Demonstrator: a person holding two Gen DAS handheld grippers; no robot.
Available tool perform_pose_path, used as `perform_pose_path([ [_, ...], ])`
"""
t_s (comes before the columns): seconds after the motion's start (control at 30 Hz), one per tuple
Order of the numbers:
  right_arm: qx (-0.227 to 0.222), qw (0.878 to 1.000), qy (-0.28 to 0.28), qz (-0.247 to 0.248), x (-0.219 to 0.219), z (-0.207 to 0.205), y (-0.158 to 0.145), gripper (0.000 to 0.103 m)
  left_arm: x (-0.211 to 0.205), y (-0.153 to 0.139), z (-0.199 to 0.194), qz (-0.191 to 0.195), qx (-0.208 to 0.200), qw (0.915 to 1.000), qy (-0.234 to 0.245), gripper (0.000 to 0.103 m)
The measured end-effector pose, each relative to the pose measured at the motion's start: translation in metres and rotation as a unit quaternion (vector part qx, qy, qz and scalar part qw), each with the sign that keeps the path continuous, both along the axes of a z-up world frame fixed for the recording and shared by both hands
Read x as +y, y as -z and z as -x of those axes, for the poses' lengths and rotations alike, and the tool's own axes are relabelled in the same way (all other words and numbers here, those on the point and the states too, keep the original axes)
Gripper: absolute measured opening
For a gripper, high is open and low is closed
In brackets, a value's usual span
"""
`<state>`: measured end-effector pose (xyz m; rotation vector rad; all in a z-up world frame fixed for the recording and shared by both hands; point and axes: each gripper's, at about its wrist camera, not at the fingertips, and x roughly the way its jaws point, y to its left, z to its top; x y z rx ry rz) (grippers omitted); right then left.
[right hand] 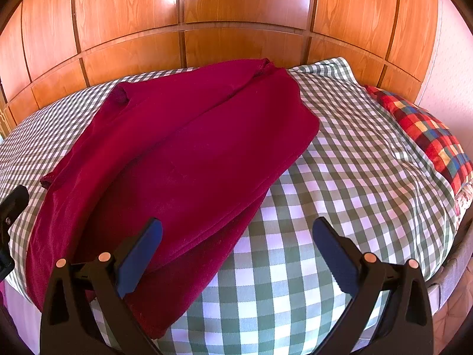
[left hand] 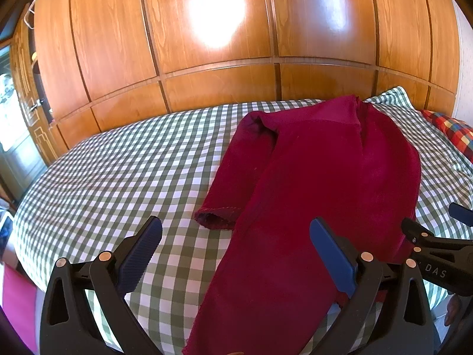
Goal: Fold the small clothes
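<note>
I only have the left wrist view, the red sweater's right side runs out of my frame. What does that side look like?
Observer: In the right wrist view the right half of the red sweater is folded over onto the body, leaving a straight edge along that side.
Operator: Is the right gripper on the cloth?
Observer: No. The right gripper is open, its left finger over the sweater's near edge and its right finger over bare checked bedspread.
Operator: Anything else on the bed over there?
Observer: A red, yellow and blue plaid pillow runs along the bed's right edge, apart from the sweater.
</note>
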<state>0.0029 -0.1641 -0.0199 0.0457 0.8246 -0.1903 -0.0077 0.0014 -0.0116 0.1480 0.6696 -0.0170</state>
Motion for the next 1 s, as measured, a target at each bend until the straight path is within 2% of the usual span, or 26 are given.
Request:
perform_pose_path([
  [0.73,0.006,1.000,0.000,-0.007,-0.004,0.001,0.004,0.101,-0.002,0.003,0.003,-0.005,0.008,0.9999,0.011,0.099],
  [0.87,0.008,1.000,0.002,-0.009,-0.006,0.000,0.005,0.101,-0.001,0.008,0.001,-0.002,0.023,0.9995,0.020,0.099],
  [1.0,0.009,1.000,0.002,-0.012,-0.010,0.000,0.005,0.101,-0.002,0.015,0.000,0.005,0.050,0.9975,0.050,0.099],
])
